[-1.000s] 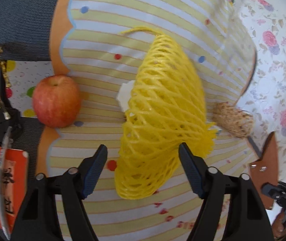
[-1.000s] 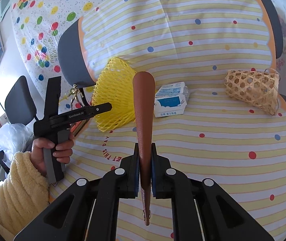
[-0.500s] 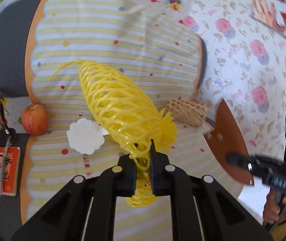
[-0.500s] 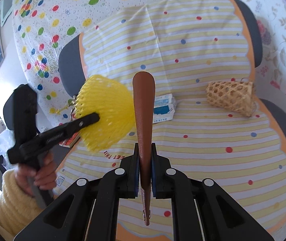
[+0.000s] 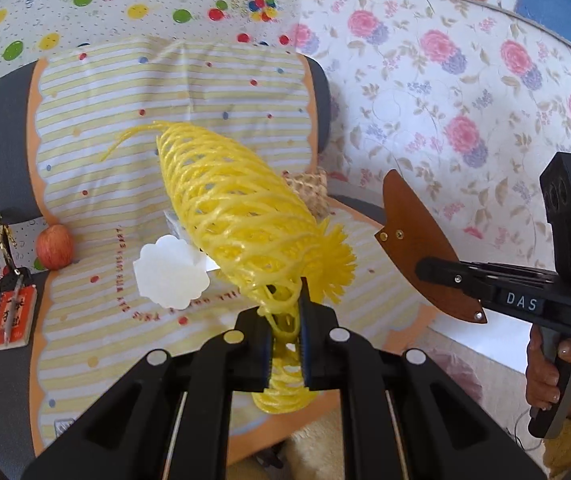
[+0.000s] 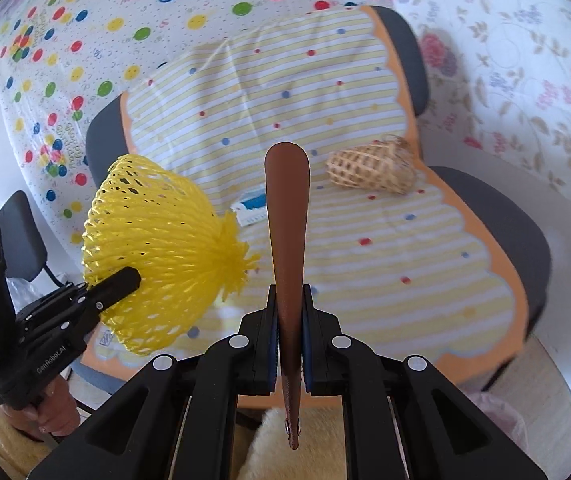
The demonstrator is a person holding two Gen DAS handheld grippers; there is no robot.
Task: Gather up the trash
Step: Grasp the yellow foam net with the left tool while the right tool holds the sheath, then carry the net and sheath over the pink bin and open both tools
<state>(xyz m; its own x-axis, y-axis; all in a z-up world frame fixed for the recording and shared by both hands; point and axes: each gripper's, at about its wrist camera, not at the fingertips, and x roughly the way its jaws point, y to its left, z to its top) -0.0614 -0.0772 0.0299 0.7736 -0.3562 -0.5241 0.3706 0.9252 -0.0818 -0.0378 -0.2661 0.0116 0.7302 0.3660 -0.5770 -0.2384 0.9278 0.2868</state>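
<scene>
The left gripper [image 5: 287,312] pinches the yellow net [image 5: 241,216] by its lower edge and holds it in the air above the striped cloth [image 5: 97,120]. The right gripper [image 6: 288,320] is pressed on a brown sheath [image 6: 287,216]. On the cloth lie an apple [image 5: 55,246], a white paper [image 5: 169,272] and a woven basket [image 6: 369,168]

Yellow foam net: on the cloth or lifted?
Lifted. The left gripper is shut on one end of the yellow foam net, which hangs above the striped cloth.
</scene>
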